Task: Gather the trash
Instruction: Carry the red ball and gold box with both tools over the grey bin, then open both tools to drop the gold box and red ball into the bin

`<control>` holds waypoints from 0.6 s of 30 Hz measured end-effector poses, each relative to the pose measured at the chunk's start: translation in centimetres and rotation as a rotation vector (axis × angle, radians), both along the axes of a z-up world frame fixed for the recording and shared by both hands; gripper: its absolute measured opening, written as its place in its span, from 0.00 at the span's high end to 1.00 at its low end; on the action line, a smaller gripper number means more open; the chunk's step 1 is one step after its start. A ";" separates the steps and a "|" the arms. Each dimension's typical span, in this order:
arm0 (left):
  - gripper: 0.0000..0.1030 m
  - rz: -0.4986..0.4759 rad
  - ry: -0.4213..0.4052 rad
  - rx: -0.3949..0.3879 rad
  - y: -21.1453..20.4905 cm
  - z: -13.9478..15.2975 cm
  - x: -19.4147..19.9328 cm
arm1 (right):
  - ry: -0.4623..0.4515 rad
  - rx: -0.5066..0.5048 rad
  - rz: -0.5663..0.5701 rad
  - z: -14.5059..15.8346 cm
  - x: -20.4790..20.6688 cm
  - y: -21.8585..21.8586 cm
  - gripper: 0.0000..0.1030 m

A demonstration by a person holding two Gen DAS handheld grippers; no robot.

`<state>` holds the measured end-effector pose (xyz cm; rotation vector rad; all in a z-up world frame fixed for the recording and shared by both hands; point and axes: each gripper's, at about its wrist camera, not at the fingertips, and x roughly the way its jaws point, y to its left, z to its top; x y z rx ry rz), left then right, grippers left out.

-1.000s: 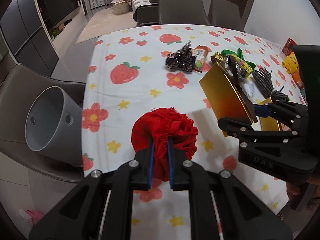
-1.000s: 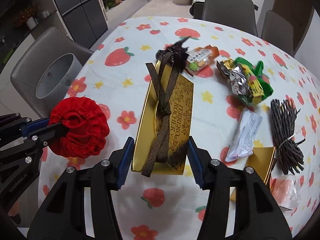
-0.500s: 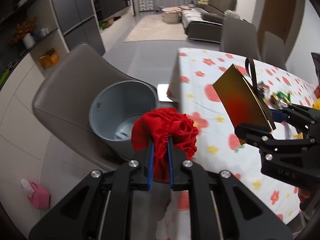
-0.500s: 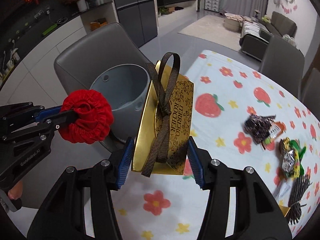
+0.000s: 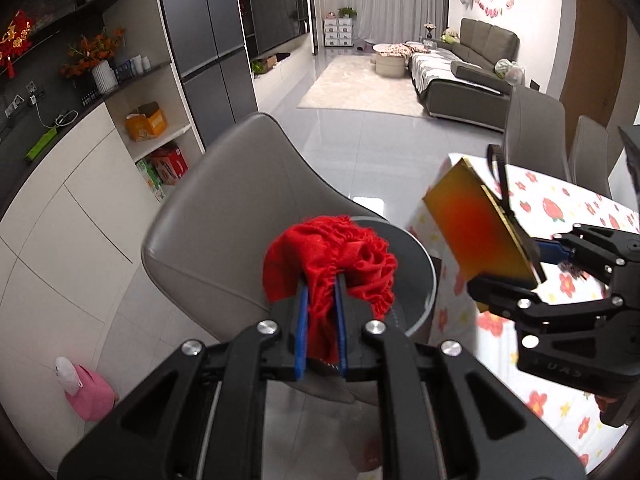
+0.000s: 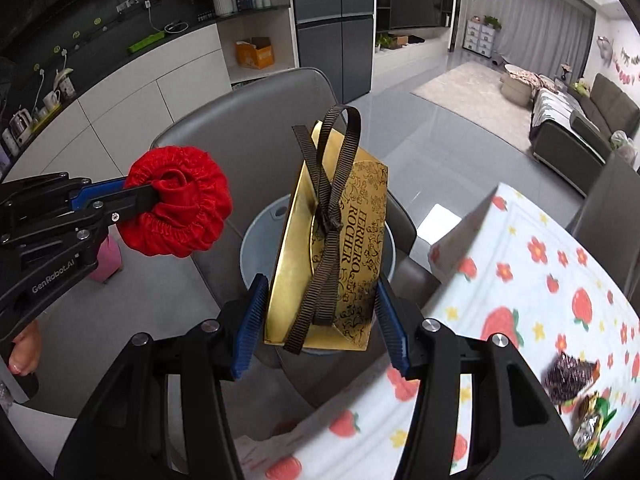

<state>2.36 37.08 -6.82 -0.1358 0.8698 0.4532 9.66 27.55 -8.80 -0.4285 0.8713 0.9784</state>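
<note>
My left gripper (image 5: pixel 320 300) is shut on a crumpled red cloth (image 5: pixel 332 256) and holds it in the air over the grey bin (image 5: pixel 420 280) that stands on a grey chair (image 5: pixel 224 232). The cloth also shows in the right wrist view (image 6: pixel 176 208). My right gripper (image 6: pixel 320 312) is shut on a gold Ferrero Rocher box (image 6: pixel 340 248) with a brown ribbon (image 6: pixel 328 208), held upright above the bin (image 6: pixel 256 248). The box shows in the left wrist view (image 5: pixel 476 236) to the right of the cloth.
The table with the strawberry cloth (image 6: pixel 540 300) lies to the right, with wrappers (image 6: pixel 572 376) at its far edge. A pink bottle (image 5: pixel 84 392) stands on the floor at the left. Cabinets and shelves (image 5: pixel 120 128) line the left wall.
Both grippers have swung left from over the table to over the bin on the chair, each still holding its item.
</note>
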 end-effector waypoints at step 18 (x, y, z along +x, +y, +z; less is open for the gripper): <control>0.88 -0.028 -0.001 -0.037 3.2 -0.9 1.5 | -0.017 -0.050 -0.019 -0.1 2.3 4.9 0.49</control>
